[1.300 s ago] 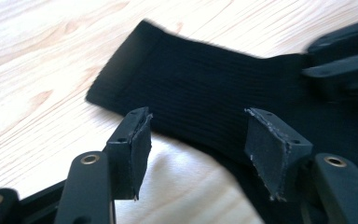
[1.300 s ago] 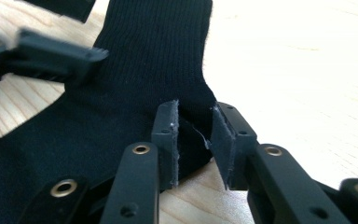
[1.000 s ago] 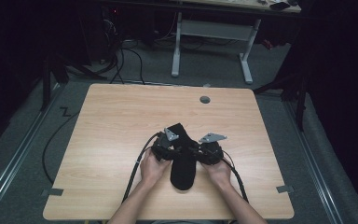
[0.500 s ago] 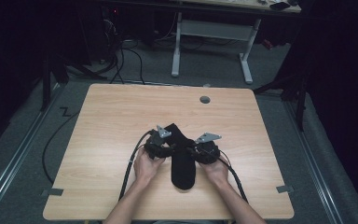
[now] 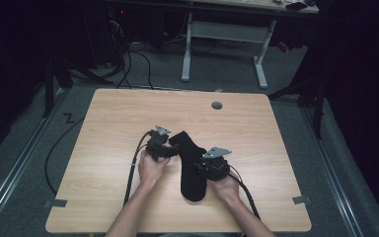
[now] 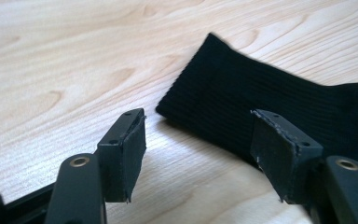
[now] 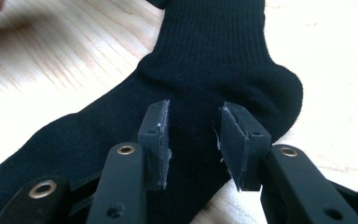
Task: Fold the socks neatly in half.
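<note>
1. Toward the near edge of the surface [image 5: 103,118], about midway along it, we see a black sock [image 5: 191,165] lying flat, cuff pointing toward the far edge.
2. Our left gripper [image 6: 198,149] has just been opening; its fingers [image 6: 126,149] stand spread beside the cuff, nothing between them.
3. Our right gripper [image 7: 193,140] hovers over the sock's heel, fingers [image 7: 156,137] parted, not pinching the cloth.

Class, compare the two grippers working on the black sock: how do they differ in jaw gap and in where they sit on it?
The left gripper stands with jaws wide, beside the cuff of the sock, having just opened further; the right gripper has a narrower gap, poised over the heel. One left pad overlaps the cuff; both right pads frame fabric. Neither clamps it.
</note>
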`<action>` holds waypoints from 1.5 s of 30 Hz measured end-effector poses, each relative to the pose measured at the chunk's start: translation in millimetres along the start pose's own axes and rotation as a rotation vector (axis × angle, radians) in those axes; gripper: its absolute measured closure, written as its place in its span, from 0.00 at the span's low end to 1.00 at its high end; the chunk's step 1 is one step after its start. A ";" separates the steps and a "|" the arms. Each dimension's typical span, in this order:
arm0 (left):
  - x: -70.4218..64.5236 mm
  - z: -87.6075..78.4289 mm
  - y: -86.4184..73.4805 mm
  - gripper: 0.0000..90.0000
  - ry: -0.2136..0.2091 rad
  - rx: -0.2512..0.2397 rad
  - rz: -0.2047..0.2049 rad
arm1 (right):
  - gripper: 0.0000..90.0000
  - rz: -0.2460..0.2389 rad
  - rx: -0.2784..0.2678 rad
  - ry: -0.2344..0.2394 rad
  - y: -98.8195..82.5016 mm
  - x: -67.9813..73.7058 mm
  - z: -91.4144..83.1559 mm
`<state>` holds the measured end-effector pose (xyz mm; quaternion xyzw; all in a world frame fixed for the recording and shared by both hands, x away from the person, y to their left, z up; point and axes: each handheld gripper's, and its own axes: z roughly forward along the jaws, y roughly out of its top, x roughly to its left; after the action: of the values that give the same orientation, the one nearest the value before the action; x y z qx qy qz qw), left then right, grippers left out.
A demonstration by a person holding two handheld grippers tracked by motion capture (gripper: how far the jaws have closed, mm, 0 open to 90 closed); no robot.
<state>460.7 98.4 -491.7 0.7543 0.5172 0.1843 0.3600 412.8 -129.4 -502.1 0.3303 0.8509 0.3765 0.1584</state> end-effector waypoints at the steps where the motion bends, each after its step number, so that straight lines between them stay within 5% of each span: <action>1: 1.7 2.0 -0.1 0.39 -0.004 0.005 -0.012 | 0.70 -0.001 0.000 -0.001 -0.2 0.5 0.1; 10: -3.5 13.2 22.6 0.35 -0.004 0.044 0.021 | 0.70 -0.020 -0.003 0.007 -2.6 0.1 -0.8; 19: -3.3 30.3 28.0 0.34 0.000 0.090 0.024 | 0.70 -0.027 -0.007 0.011 -3.7 -0.3 -1.1; 24: -8.0 33.0 31.2 0.42 0.001 0.099 0.054 | 0.70 -0.028 0.002 0.014 -3.5 -0.6 -2.1; 37: -10.1 33.8 39.3 0.82 -0.068 0.140 0.122 | 0.70 -0.031 0.011 0.022 -2.5 -2.2 -2.2; 45: -4.1 17.3 45.3 0.85 -0.115 0.059 0.099 | 0.70 -0.025 0.022 0.019 0.7 -4.3 -0.1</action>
<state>499.7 79.2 -469.7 0.7987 0.4629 0.1430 0.3570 416.2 -132.0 -501.4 0.3180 0.8604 0.3684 0.1514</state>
